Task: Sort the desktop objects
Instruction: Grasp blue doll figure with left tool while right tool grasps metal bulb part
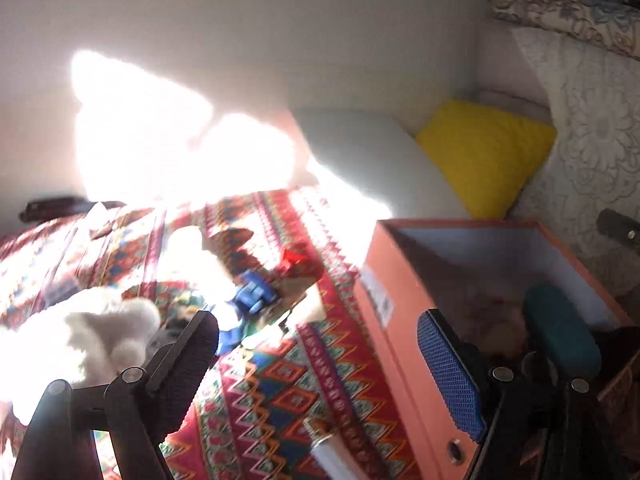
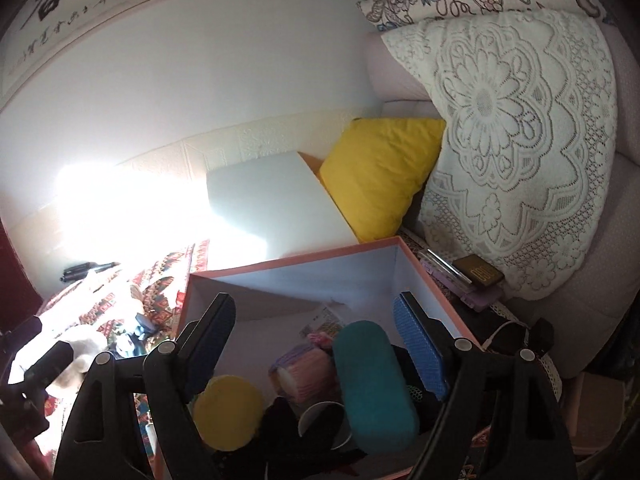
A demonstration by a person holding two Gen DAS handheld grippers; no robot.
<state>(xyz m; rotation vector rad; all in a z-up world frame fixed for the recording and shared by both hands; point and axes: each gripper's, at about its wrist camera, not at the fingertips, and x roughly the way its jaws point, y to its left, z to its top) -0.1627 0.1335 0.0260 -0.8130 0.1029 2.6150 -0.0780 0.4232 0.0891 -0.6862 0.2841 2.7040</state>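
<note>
An orange box (image 2: 300,261) with a pale inside stands on the patterned cloth (image 1: 280,380). In it lie a teal oblong case (image 2: 372,384), a yellow round pad (image 2: 228,412), a pink bundle (image 2: 304,368) and a white cup (image 2: 320,420). My right gripper (image 2: 316,340) hangs open over the box, the teal case below its blue pad. My left gripper (image 1: 316,320) is open over the cloth, just left of the orange box (image 1: 400,320). Ahead of it lie a blue toy (image 1: 254,294), a red piece (image 1: 294,258) and a white plush (image 1: 100,332). A white tube (image 1: 328,452) lies near the bottom edge.
A yellow cushion (image 2: 380,172), a lace-covered pillow (image 2: 520,140) and a white block (image 2: 272,204) stand behind the box. A dark phone (image 2: 480,274) and purple items lie to its right. A black pen (image 2: 86,270) rests at the far left. Sun glare washes out the wall and part of the cloth.
</note>
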